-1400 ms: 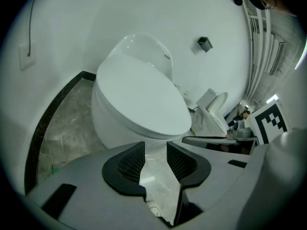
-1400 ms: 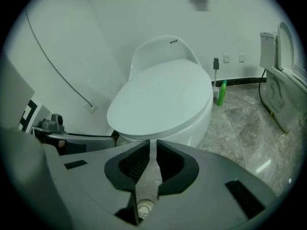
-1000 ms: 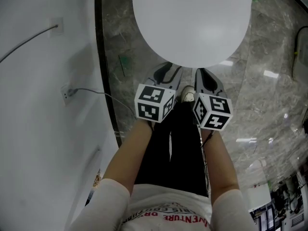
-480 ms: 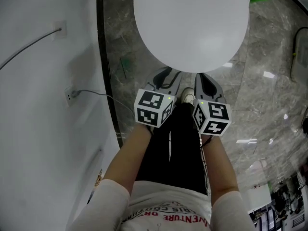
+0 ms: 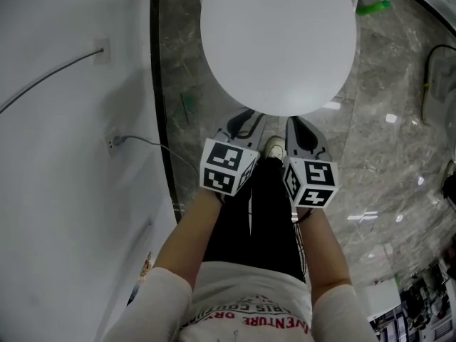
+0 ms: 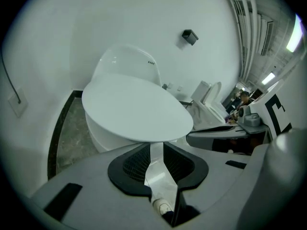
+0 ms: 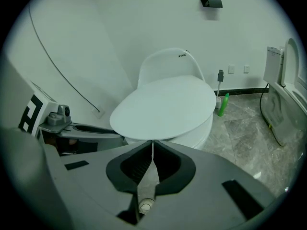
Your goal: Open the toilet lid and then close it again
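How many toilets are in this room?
2. One toilet stands right in front of the person. A second toilet stands farther off to the right, with its lid raised. Others may be out of view.

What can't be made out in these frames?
- Hinge: cut off by the top edge in the head view; behind the lid in both gripper views.
- Bowl interior: covered by the lid, all views.
- Right gripper tips meet the lid's rim; contact unclear, right gripper view.
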A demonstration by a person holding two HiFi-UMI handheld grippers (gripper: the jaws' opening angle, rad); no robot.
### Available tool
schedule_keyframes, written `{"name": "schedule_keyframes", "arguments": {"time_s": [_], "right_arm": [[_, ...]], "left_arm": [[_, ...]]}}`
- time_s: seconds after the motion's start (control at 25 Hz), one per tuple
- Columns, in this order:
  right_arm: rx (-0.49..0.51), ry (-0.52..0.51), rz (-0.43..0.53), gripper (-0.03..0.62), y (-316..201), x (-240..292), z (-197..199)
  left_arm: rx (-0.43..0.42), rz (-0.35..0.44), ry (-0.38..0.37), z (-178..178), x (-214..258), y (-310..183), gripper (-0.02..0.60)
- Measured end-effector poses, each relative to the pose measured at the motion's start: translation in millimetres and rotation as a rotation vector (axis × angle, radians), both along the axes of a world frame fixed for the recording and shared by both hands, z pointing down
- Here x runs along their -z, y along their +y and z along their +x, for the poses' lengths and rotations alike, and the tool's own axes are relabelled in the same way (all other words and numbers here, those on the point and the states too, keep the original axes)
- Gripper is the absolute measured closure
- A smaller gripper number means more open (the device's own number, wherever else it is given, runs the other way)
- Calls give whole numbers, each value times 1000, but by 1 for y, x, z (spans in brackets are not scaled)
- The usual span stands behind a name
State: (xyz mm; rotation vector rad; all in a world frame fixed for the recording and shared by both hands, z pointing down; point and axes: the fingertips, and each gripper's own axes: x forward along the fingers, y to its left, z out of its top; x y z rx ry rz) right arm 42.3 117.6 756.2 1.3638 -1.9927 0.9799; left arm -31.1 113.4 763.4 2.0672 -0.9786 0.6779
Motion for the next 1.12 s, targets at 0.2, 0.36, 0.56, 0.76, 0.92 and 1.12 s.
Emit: {"name": "schedule_keyframes", "arguments": {"time_s": [0.2, 0.36, 0.56, 0.76, 0.92, 1.12], "right_arm": [[5, 9, 49, 579, -10, 48, 1], [19, 17, 90, 579, -26, 93, 1], [20, 56, 156, 579, -51, 143, 4], [3, 90, 223, 579, -79, 187, 6], [2, 124, 271, 579, -101, 216, 7], [-15, 119, 296, 579, -135, 238, 11]], "left_arm": [[16, 44, 36, 1, 49, -11, 489], [37, 88, 54, 1, 95, -27, 489], [57, 162, 89, 4, 145, -54, 489], [75, 231, 137, 5, 189, -82, 492], [87, 269, 113, 0, 216, -108, 560], [85, 319, 100, 0, 243, -138, 568]]}}
